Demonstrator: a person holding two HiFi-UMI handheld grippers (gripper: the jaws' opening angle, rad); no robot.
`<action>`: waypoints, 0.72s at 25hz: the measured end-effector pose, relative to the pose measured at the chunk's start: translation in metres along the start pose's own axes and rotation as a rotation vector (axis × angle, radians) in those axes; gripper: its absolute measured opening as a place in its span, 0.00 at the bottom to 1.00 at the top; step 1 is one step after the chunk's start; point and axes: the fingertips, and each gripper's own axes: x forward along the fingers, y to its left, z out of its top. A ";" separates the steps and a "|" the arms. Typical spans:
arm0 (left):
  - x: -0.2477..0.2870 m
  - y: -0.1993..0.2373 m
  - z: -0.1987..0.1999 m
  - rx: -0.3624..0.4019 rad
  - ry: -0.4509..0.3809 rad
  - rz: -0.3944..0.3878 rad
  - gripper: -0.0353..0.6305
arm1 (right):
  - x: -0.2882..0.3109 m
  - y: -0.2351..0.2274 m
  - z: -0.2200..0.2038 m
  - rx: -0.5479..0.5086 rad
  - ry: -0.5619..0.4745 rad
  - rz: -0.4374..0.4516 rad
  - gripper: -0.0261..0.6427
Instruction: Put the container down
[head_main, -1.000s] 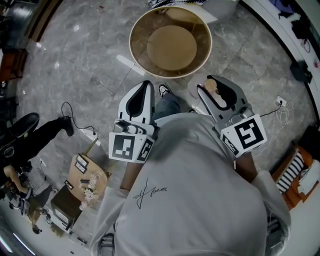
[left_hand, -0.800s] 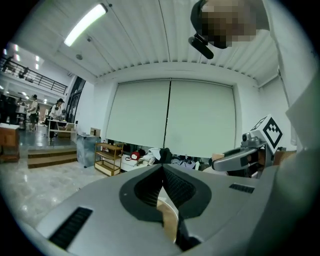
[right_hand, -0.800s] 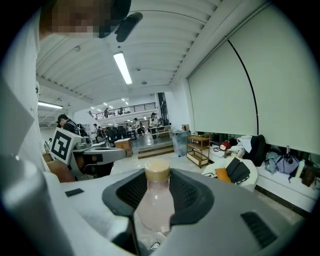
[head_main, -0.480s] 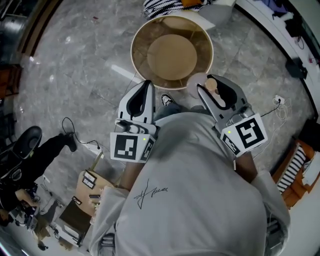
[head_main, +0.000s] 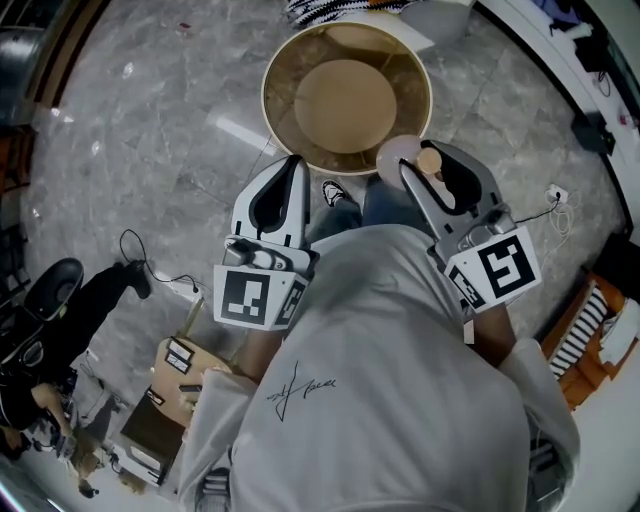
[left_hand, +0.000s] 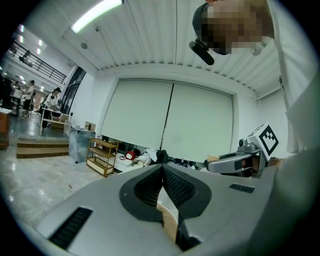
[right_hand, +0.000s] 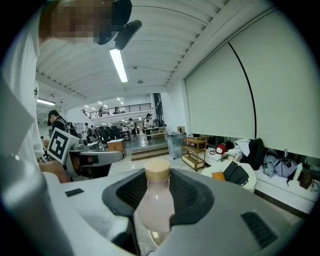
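Observation:
A small bottle (right_hand: 154, 200) with a pale pink body and a tan cap stands upright between the jaws of my right gripper (right_hand: 157, 175), which is shut on it. In the head view the bottle (head_main: 398, 157) sticks out of the right gripper (head_main: 425, 168) over the near rim of a round wooden table (head_main: 285, 60). My left gripper (head_main: 290, 172) is held level beside it, just short of the table's rim. Its jaws meet at the tip with nothing in them, as the left gripper view shows (left_hand: 162, 169).
The grey marble floor surrounds the table. A shoe (head_main: 333, 190) shows under the grippers. A cable and power strip (head_main: 180, 285) and a cardboard box (head_main: 175, 365) lie at the lower left. A striped cloth (head_main: 320, 10) lies beyond the table. White benches line the right wall.
Both grippers have come forward to the round table, which now sits closer in the head view. The bottle now overlaps the table's near rim. Neither grip has changed.

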 end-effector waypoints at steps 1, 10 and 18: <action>0.003 0.001 -0.001 0.000 0.002 0.004 0.08 | 0.002 -0.002 0.000 -0.003 0.000 0.003 0.26; 0.040 0.006 -0.003 -0.017 0.037 0.063 0.08 | 0.022 -0.038 0.004 -0.014 0.003 0.060 0.26; 0.074 0.012 -0.001 -0.040 0.044 0.080 0.08 | 0.053 -0.066 0.001 -0.043 0.027 0.109 0.26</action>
